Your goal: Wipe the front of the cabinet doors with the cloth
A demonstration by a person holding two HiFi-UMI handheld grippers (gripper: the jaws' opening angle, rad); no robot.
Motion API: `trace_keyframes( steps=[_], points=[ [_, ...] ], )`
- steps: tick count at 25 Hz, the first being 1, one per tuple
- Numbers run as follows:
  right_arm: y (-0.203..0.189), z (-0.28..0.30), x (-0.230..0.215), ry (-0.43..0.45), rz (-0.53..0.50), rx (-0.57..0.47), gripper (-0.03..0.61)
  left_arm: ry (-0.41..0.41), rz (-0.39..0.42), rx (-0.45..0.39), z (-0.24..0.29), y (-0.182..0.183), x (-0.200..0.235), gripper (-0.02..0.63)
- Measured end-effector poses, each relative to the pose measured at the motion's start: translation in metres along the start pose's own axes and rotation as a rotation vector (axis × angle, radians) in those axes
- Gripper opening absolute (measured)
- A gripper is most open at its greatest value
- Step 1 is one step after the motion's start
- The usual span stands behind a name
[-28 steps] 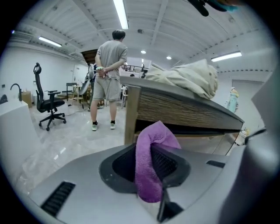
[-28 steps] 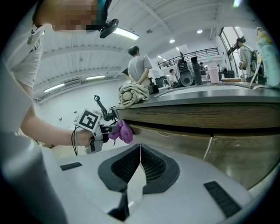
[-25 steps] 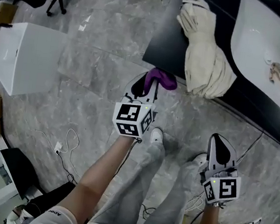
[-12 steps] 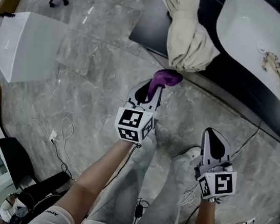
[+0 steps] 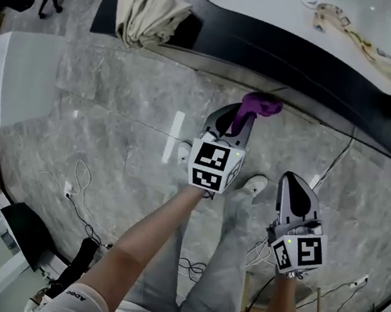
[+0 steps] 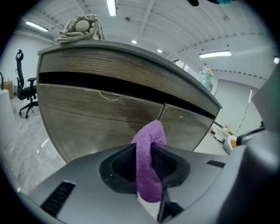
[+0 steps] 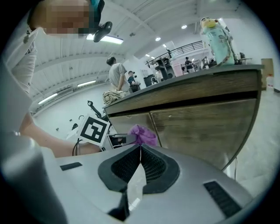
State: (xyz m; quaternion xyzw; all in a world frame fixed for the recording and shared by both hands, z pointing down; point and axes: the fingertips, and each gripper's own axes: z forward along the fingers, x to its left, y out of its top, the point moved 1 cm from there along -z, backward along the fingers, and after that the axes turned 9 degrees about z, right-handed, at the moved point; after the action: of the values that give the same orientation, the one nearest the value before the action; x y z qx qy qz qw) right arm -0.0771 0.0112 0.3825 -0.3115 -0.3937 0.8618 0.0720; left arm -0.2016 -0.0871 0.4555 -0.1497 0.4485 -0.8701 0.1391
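Purple terry cloth sits pinched in the left tool, its folded end poking ahead of the tips — probably a pad to press on the brown wood-grain cabinet doors just beyond. Right tool — pressed together, empty — hangs back beside it.

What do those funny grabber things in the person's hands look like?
The left gripper and right gripper are smooth light grey shells that narrow to a point, with black ridged pads lining the jaws. Each carries a white cube printed with black square markers. The person wears a short white sleeve with dark lettering, and grey trousers.
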Motion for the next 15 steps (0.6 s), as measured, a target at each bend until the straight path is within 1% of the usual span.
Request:
trace_keyframes(
  steps=[3, 7, 12, 15],
  points=[
    [-0.008, -0.007, -0.014, -0.027, 0.04, -0.013, 0.026, -0.008, 0.01, 0.01, 0.019, 0.0, -0.004, 0.087],
    [-0.017, -0.003, -0.03, -0.042, 0.058, -0.019, 0.026, 0.018, 0.002, -0.002, 0.04, 0.005, 0.012, 0.087],
    [-0.02, 0.024, -0.011, -0.045, 0.059, 0.005, 0.026, 0.043, 0.021, 0.008, 0.032, 0.008, 0.066, 0.087],
    [-0.02, 0.048, 0.011, -0.022, 0.048, 0.023, 0.026, 0.08, 0.01, 0.024, 0.018, 0.002, 0.111, 0.087]
  ],
)
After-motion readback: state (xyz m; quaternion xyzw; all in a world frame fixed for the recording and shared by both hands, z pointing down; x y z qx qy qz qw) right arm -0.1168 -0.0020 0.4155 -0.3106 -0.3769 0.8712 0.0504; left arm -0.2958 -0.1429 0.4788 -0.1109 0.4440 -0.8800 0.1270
